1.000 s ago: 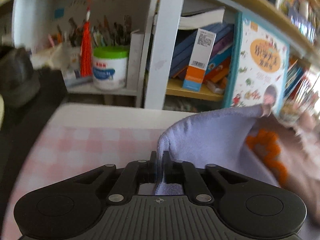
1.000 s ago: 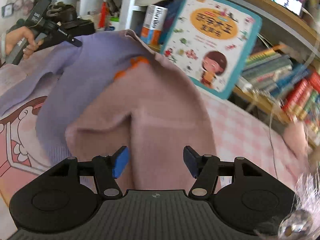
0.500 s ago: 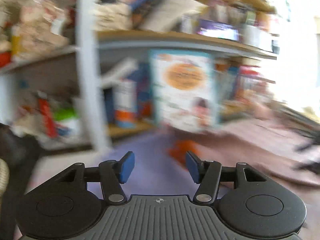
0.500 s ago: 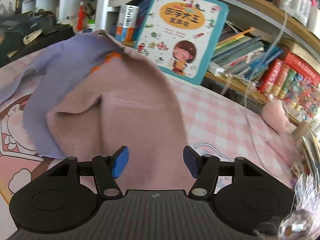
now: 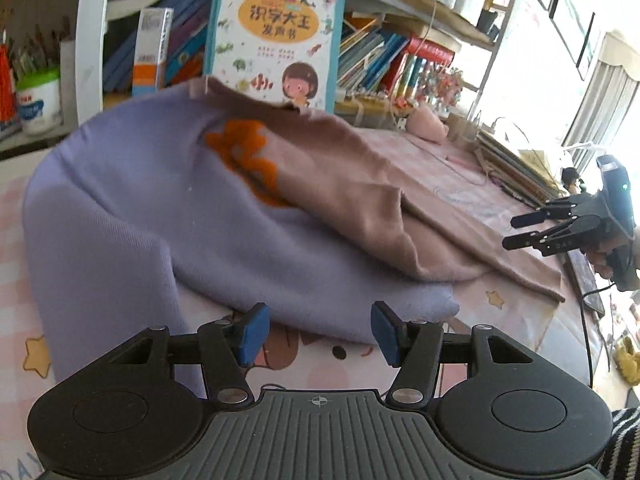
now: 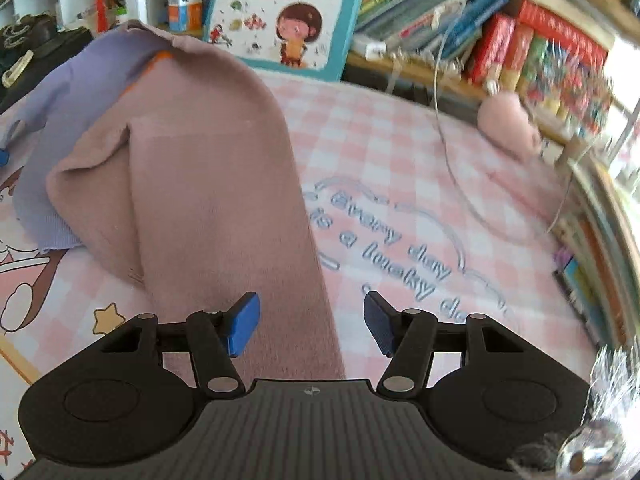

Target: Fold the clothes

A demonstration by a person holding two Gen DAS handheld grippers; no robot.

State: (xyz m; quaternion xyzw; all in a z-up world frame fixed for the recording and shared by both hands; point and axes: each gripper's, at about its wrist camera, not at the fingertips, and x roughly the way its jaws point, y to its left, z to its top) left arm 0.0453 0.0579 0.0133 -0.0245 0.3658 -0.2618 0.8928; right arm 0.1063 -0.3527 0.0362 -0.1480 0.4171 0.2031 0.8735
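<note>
On the pink checked counter [image 6: 400, 152] lies the garment [image 5: 240, 216], a knit top in lilac and dusty pink with an orange motif [image 5: 244, 156] where the two colours meet. It is not yet a finished fold: the lilac part is doubled over itself in a soft hump toward the shelves, and the pink part overlaps it, with one long pink panel [image 6: 224, 208] trailing toward the right gripper. Edges are uneven and the far collar area stands up against the picture book [image 5: 276, 36] behind it. The left gripper [image 5: 316, 336] hovers just short of the lilac hem, its jaws spread with nothing between the pads. The right gripper [image 6: 308, 328] hangs over the near end of the pink panel; its jaws are closing slightly, yet the pads stand clear of the cloth and nothing is pinched. From the left wrist view the right gripper also shows at the far edge, held in a hand [image 5: 608, 256], apart from the garment. Judgement: a first rough fold appears made, so the task is partly done. Remaining work looks to be taking up the trailing pink panel, bringing it over the body, squaring the edges and flattening the hump. Loose, thick knit may slip or bunch when lifted.
</note>
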